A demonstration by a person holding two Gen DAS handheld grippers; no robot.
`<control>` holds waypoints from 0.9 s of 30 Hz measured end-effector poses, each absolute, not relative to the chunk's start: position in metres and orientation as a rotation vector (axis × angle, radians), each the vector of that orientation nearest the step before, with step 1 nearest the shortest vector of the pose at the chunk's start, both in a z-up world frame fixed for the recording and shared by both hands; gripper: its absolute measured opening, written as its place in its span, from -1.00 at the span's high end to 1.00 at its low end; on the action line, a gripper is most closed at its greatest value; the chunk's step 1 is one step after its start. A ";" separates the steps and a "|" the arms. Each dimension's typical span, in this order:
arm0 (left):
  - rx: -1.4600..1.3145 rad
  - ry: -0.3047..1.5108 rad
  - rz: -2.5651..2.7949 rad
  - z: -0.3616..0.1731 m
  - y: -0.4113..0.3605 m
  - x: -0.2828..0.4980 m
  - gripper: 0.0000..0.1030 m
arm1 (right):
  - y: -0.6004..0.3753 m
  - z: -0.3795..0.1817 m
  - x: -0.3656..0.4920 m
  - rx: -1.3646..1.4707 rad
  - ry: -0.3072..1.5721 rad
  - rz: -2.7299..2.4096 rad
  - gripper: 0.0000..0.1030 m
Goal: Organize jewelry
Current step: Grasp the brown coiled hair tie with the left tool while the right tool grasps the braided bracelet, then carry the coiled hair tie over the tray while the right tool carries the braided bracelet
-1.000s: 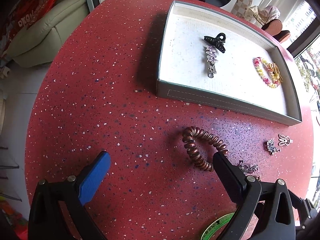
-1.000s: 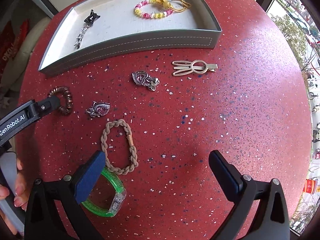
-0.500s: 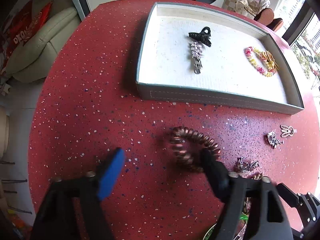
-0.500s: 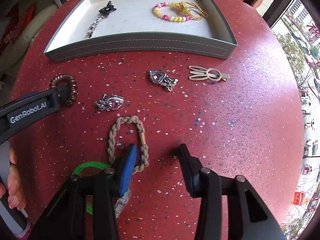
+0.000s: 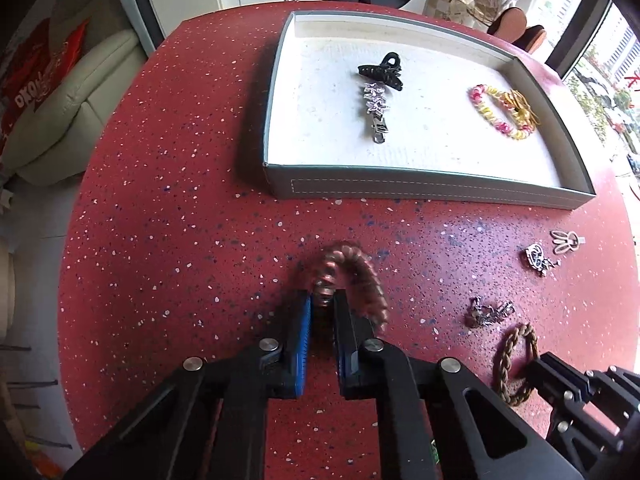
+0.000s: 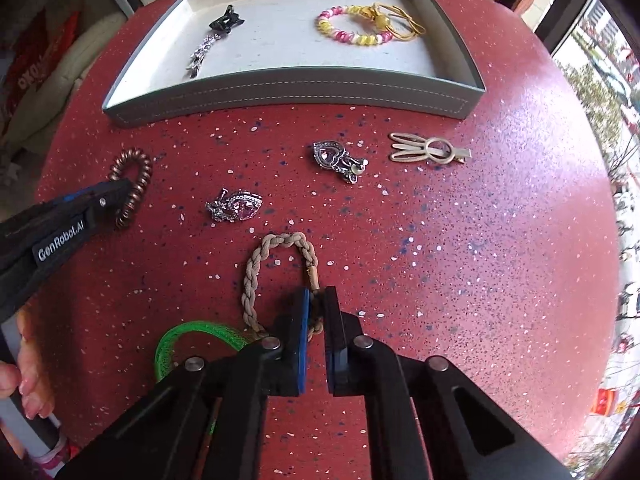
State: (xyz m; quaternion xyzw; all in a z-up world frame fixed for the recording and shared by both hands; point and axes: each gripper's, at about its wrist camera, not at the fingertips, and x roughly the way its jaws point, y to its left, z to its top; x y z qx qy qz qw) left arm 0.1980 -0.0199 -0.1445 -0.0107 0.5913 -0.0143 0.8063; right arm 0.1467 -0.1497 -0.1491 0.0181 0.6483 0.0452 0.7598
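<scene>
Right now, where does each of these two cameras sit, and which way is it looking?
Left wrist: on the left gripper, looking steeply down the fingers at the coiled hair tie it pinches; the right gripper's tip shows too.
Right wrist: on the right gripper, looking straight down at the braided bracelet it pinches; a hand shows.
Shared: red table, tray, both pieces.

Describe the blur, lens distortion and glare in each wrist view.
Left wrist view: the copper spiral hair tie is motion-smeared at the jaws; fisheye bows the grey rectangular tray edges.
Right wrist view: mostly sharp; window light washes the red speckled round table pale at right; the outdoors is overexposed; the table rim curves strongly.
</scene>
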 end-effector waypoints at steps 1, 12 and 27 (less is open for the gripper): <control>-0.033 1.263 -0.042 -0.143 -0.019 0.197 0.44 | -0.153 -0.149 0.147 0.079 1.412 0.110 0.86; -0.071 1.210 -0.129 -0.115 -0.010 0.185 0.44 | -0.180 -0.136 0.154 0.263 1.372 0.142 0.86; -0.081 1.144 -0.177 -0.072 -0.004 0.198 0.44 | -0.246 -0.087 0.204 0.315 1.276 0.199 0.86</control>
